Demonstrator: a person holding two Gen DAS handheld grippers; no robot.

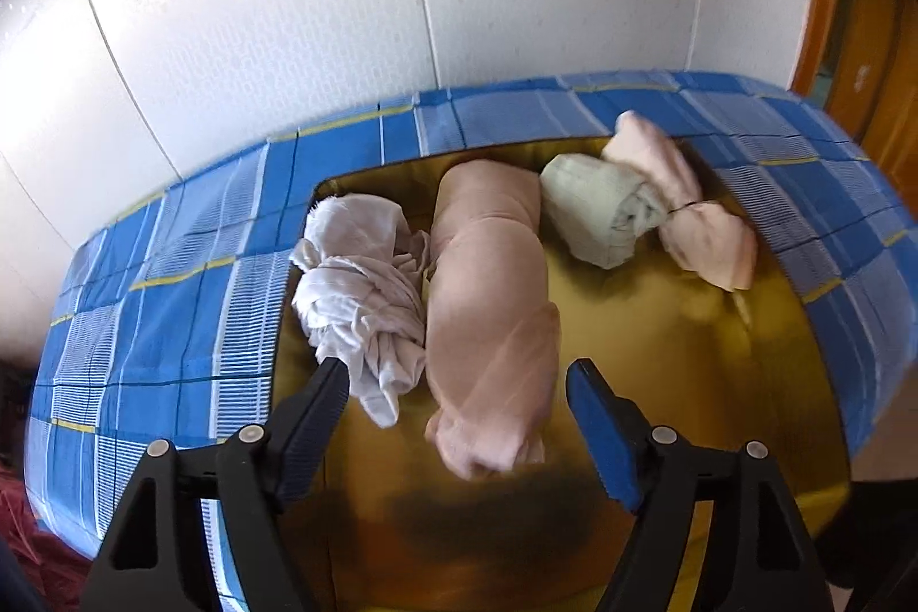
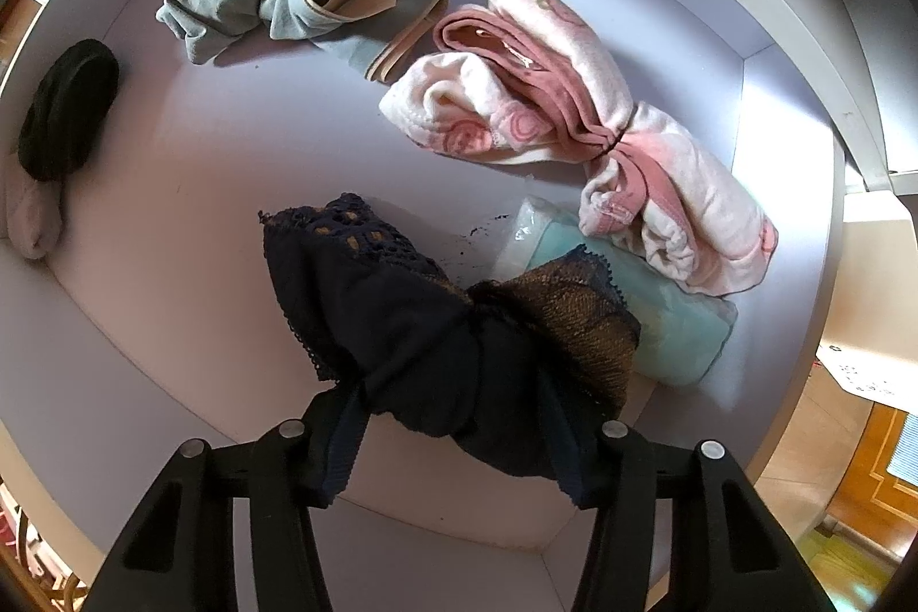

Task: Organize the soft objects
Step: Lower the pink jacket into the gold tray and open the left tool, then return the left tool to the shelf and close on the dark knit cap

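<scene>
In the left wrist view my left gripper [image 1: 456,371] stands open over a shiny gold tray [image 1: 660,342]. A long pale pink roll [image 1: 487,291] lies between its fingers with neither pad touching it. To the left of the roll lies a white knotted cloth [image 1: 361,296]. At the tray's far side are a cream roll [image 1: 596,210] and a tied pink bundle [image 1: 694,210]. In the right wrist view my right gripper [image 2: 453,405] points down into a white drawer [image 2: 189,222], shut on a navy lace garment [image 2: 413,314] that hides its fingertips.
The gold tray sits on a blue checked cloth [image 1: 172,279] against a white wall. The drawer also holds a grey-green garment [image 2: 269,4], a tied pink-and-white fleece bundle [image 2: 579,119], a mint packet [image 2: 671,325], a black roll [image 2: 69,113] and a pale sock [image 2: 31,216].
</scene>
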